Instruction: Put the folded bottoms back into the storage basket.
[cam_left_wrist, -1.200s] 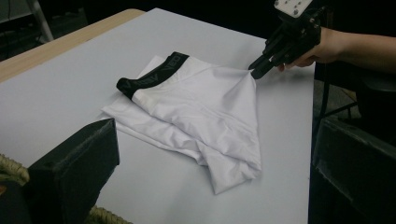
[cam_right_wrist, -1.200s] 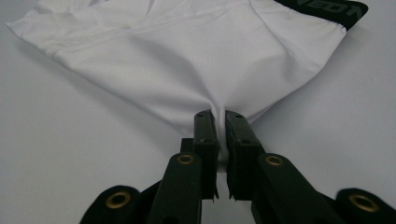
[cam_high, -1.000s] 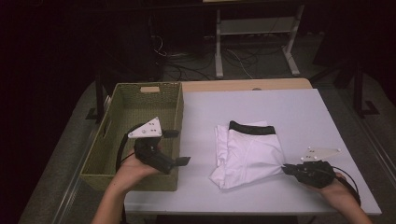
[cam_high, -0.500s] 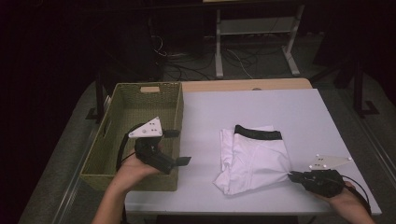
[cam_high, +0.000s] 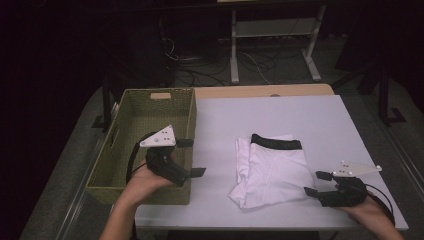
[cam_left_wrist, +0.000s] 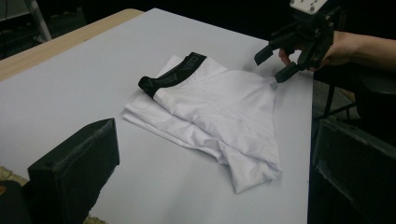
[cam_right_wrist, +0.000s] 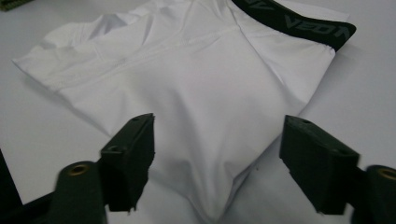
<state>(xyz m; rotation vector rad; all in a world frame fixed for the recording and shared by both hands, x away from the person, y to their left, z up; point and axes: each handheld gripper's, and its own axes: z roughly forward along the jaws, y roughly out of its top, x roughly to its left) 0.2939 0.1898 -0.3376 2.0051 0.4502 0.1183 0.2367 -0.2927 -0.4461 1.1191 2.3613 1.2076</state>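
The wicker basket (cam_high: 131, 150) at nine o'clock holds only the left gripper (cam_high: 192, 159), its jaws spread, empty. The right gripper (cam_high: 317, 183), jaws just opened, points at the folded shorts (cam_high: 272, 170); its own view reads the waistband lettering (cam_right_wrist: 303, 24).

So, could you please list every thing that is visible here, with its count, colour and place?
shorts: 1, white with a black waistband, folded, on the table right of the middle
basket: 1, woven, olive-green, at the table's left edge
table: 1, white top with a wooden strip along the far edge
metal stand: 1, white-grey, on the floor behind the table
cables: several, dark, on the floor behind the table
left tongs: 1, black, over the basket's right wall, jaws apart and holding nothing
right tongs: 1, black, at the shorts' right corner, jaws have just opened, the corner lies between them
hands: 2, one on each tongs
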